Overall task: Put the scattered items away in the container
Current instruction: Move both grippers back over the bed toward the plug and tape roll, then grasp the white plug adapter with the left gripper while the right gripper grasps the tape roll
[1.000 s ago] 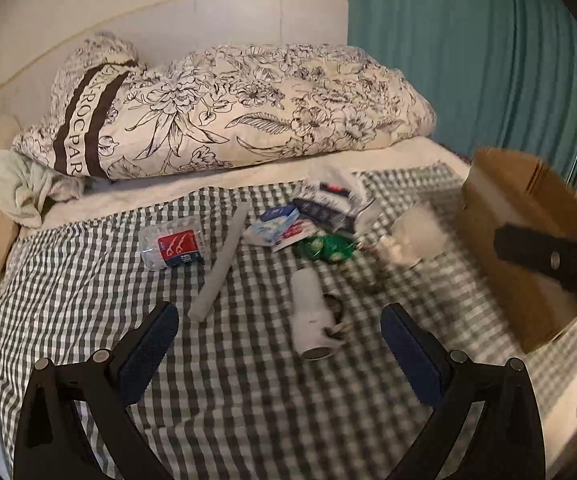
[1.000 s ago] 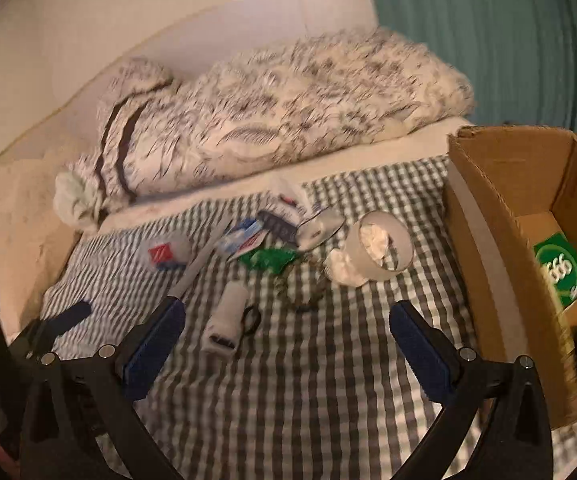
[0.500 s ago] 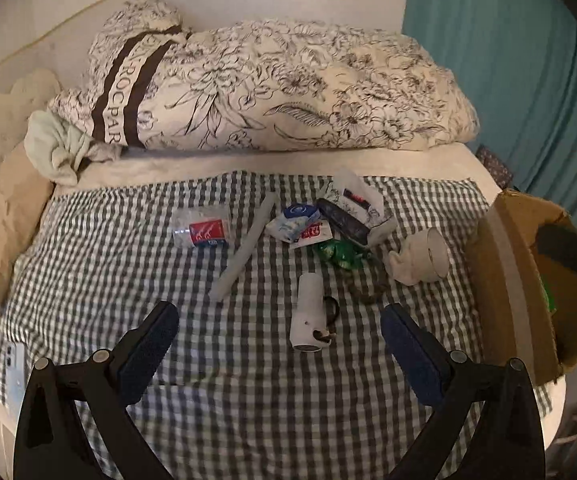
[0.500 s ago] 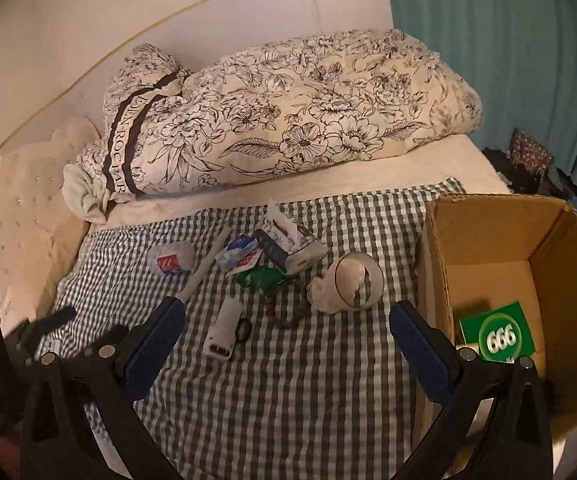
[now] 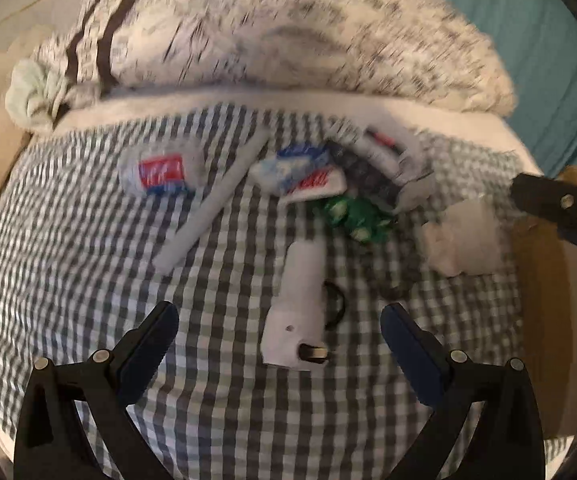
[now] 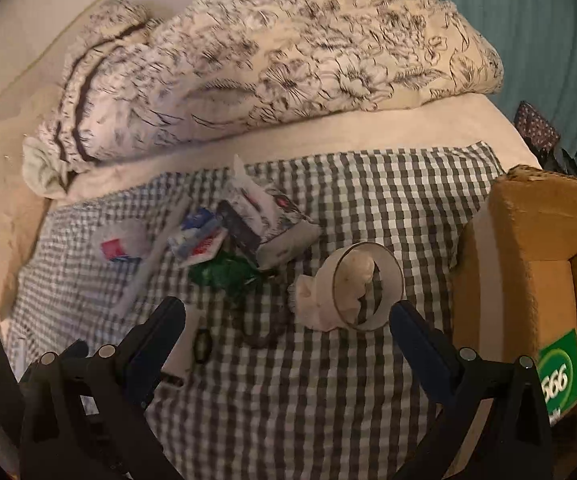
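We hover both tools, left tool [image 5: 276, 320] and right tool [image 6: 288, 316], spread, empty; brown cardboard box [image 6: 528, 240] holds one green packet [image 6: 560, 376] (rest scattered on checked bed cover [image 6: 368, 200]).

A green card [image 6: 560, 376] inside the cardboard box [image 6: 528, 240] reads "666"; other labels are too blurred.

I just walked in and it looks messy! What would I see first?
A heap of small things on the checked blanket: a white torch-like gadget in front of the open left gripper, and a tape roll beside the cardboard box. A big flowery pillow lies behind.
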A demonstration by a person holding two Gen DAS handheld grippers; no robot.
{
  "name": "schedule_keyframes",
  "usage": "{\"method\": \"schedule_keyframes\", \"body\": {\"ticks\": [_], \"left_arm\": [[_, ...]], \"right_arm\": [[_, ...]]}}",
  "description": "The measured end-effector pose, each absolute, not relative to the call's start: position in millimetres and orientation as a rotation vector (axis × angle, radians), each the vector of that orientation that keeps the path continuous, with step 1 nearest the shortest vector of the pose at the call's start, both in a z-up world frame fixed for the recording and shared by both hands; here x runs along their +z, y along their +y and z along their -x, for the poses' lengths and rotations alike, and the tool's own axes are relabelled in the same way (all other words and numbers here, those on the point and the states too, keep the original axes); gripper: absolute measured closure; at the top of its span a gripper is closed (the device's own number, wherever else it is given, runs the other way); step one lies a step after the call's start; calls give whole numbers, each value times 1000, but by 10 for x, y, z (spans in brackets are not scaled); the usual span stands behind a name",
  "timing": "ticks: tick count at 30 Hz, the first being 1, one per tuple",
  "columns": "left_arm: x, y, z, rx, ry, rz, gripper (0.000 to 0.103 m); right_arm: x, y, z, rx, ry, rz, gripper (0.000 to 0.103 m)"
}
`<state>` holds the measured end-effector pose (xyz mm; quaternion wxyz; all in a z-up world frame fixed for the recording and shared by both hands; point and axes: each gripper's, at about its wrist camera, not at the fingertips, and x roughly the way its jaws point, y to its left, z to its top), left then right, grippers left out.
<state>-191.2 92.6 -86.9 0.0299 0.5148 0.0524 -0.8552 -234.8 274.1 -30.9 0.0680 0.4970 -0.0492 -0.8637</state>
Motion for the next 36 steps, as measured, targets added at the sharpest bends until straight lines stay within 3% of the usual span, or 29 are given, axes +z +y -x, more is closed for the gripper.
{"method": "schedule_keyframes", "body": {"ticks": [13, 16, 20, 26, 28, 29, 30, 31, 33, 36], "left_arm": [[-1266, 834, 2353, -2621, 216, -1768, 0], [-1320, 871, 2414, -2622, 197, -1813, 10], [-1476, 944, 2452, -2572, 126, -1893, 32], [-1536, 976, 2457, -2563, 156, -1910, 33], [-1539, 983, 2465, -2560, 156, -1911, 40], [-1537, 987, 2465, -2555, 139, -1909, 51], [-1531, 985, 2470, -2555, 129, -1909, 63], [-1530, 977, 2480, -2559, 132, -1914, 64], [-1502, 971, 2486, -2561, 141, -1918, 65], [-1421, 918, 2445, -2566, 135, -1904, 68]], "right_arm": [[-780, 2984, 2919, -2610, -285, -1723, 2], [-877, 2974, 3013, -2600, -273, -1749, 2], [-1042, 3061, 3092, -2573, -344, -1804, 3], [-1207, 3121, 3159, -2505, -373, -1875, 8], [-1264, 3176, 3172, -2476, -412, -1906, 20], [-1297, 3205, 3174, -2458, -436, -1926, 25], [-1333, 3233, 3173, -2434, -463, -1952, 40], [-1372, 3261, 3164, -2397, -501, -1979, 52], [-1377, 3272, 3127, -2359, -537, -1978, 61], [-1258, 3134, 3062, -2385, -386, -1940, 78]]}}
